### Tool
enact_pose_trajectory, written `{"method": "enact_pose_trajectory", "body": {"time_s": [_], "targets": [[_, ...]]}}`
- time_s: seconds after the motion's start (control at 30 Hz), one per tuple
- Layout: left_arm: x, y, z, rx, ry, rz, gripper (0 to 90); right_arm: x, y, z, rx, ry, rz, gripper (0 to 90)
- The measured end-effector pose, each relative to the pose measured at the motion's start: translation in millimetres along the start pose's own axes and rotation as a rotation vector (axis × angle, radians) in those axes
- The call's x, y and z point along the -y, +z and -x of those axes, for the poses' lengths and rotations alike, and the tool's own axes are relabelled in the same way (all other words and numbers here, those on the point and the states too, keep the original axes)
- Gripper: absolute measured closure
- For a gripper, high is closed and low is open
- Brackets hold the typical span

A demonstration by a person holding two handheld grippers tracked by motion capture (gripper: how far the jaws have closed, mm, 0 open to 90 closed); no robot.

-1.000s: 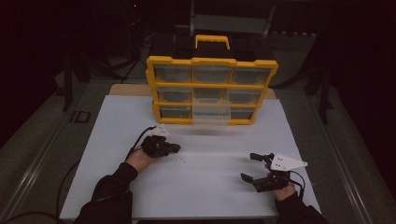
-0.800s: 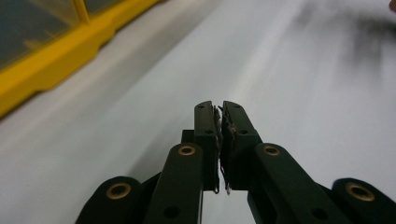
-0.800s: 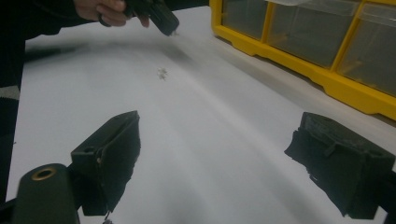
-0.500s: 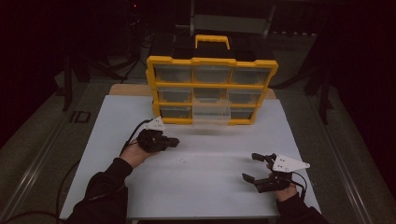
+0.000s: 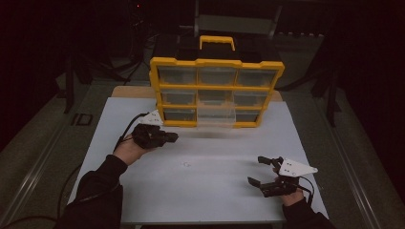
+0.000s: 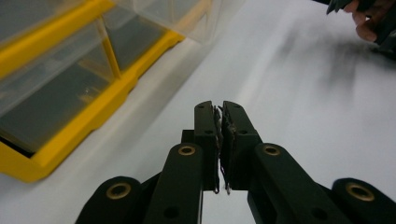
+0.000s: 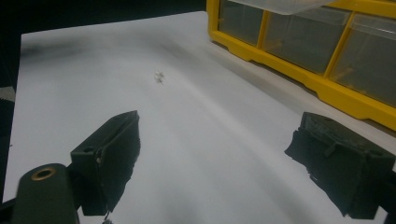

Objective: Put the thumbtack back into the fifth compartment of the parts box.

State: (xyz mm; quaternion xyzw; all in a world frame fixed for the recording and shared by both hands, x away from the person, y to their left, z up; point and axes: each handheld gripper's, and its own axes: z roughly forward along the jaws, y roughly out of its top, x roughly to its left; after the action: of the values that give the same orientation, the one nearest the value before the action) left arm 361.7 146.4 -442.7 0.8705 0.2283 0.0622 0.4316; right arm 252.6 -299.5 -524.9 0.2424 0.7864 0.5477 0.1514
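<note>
tiny pale bits [image 5: 185,164] too small to identify, organizer [image 6: 70,88] cropped

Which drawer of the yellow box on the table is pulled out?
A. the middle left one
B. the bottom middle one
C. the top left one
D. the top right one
B: in the high view the clear drawer in the bottom row's middle juts forward from the yellow box, while the others sit flush.

A white sheet [image 5: 215,162] is covering the bench [image 5: 129,91], whose wooden edge is peeking out behind it. A small black square object [image 5: 82,119] is lying beside the sheet's left edge. Dark stands [image 5: 71,81] are standing behind.
</note>
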Motion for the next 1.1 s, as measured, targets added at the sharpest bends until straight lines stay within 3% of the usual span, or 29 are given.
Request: {"method": "enact_pose_trajectory", "body": {"time_s": [0.57,0.6,0.83,1.1], "targets": [[-49.0,-37.3,-8.9,-0.009,0.046,0.079,85.0,0.9,4.0,0.7,-0.011,0.000,-0.003,13.9],[-57.9,-41.4,-8.8,-0.006,0.068,0.088,85.0,1.0,4.2,0.5,-0.011,-0.001,-0.006,13.9],[-78.9,-48.1,-4.2,0.002,0.101,0.130,85.0,0.7,4.3,-0.5,-0.016,-0.006,-0.004,13.7],[-101.2,-48.6,-3.3,0.016,0.142,0.134,85.0,0.6,3.5,-0.8,-0.017,-0.004,-0.005,13.7]]}}
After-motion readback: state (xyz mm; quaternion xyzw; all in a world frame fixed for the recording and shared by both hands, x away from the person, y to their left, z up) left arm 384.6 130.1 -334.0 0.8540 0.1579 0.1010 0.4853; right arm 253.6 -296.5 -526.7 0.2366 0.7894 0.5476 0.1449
